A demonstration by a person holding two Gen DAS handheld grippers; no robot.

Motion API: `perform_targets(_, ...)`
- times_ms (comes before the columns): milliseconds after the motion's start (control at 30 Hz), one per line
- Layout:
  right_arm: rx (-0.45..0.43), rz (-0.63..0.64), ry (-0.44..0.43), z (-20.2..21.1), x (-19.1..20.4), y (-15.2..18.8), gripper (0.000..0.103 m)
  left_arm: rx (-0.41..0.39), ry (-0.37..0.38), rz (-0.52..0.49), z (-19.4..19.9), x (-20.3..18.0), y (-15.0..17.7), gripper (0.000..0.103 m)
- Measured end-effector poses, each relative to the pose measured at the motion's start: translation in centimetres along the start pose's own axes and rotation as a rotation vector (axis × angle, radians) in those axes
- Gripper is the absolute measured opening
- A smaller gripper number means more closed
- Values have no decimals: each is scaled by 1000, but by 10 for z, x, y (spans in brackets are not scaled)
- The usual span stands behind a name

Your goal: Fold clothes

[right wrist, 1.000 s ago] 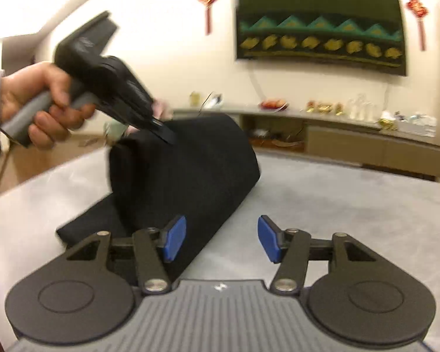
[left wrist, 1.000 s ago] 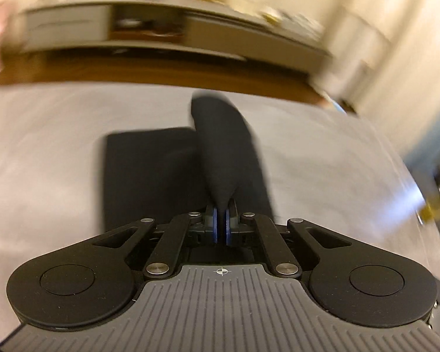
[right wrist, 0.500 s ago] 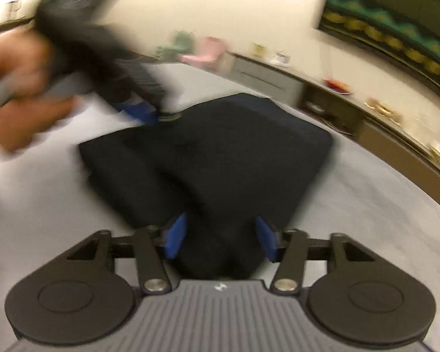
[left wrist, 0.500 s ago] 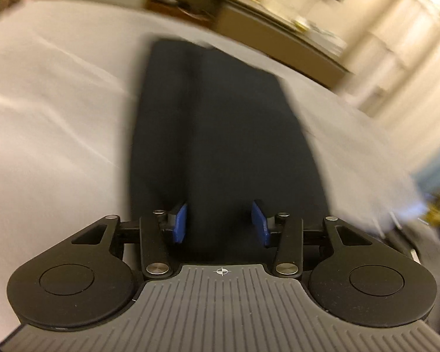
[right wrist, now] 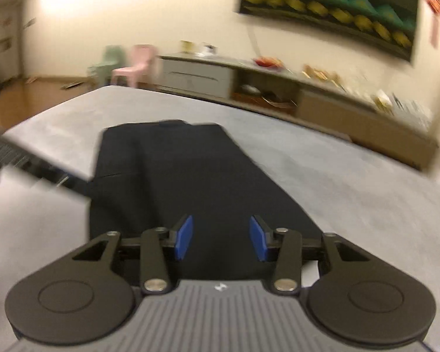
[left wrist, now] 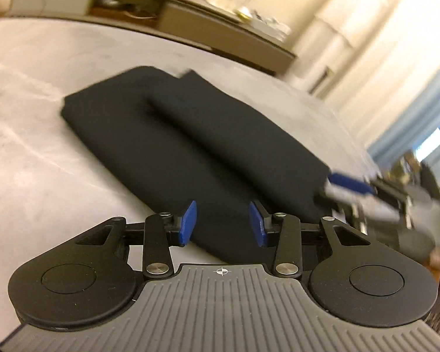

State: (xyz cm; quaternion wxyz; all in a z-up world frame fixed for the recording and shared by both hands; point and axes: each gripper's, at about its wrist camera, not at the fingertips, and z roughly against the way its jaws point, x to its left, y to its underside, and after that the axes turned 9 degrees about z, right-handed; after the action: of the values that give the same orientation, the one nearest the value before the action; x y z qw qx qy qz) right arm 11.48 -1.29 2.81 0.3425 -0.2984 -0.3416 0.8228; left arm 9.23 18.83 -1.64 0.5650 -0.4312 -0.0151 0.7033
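Note:
A black garment (left wrist: pixel 190 146) lies folded flat on the grey table (left wrist: pixel 29 161), in two overlapping layers. My left gripper (left wrist: pixel 222 224) is open and empty at the garment's near edge. My right gripper (right wrist: pixel 221 237) is open and empty over the garment's (right wrist: pixel 190 182) near end. The right gripper also shows in the left wrist view (left wrist: pixel 349 186) at the garment's right end. The left gripper shows blurred in the right wrist view (right wrist: pixel 29 161) at the garment's left edge.
A long low cabinet (right wrist: pixel 278 88) with small items on top stands beyond the table. A pink chair (right wrist: pixel 138 64) and a green chair (right wrist: pixel 108 61) stand at the back left. Curtains and a window (left wrist: pixel 410 117) are to the right.
The left gripper has let go of the raised fold and opened. The garment has dropped flat onto the table. Both grippers have drawn back to its near edges.

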Motion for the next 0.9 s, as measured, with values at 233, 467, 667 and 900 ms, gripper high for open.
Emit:
perform_targets(233, 28, 241, 70, -25, 54, -18, 39, 33, 83, 129, -26, 28, -2, 28)
perform_targets(467, 74, 296, 144, -37, 77, -35, 5, 31, 149, 217, -34, 46, 3, 26)
perform_targets(667, 82, 384, 32, -31, 121, -26, 4, 16, 167, 274, -37, 54, 5, 17)
perform_targets(900, 82, 434, 56, -33, 144, -16, 4, -96, 190, 418, -18, 70, 3, 25)
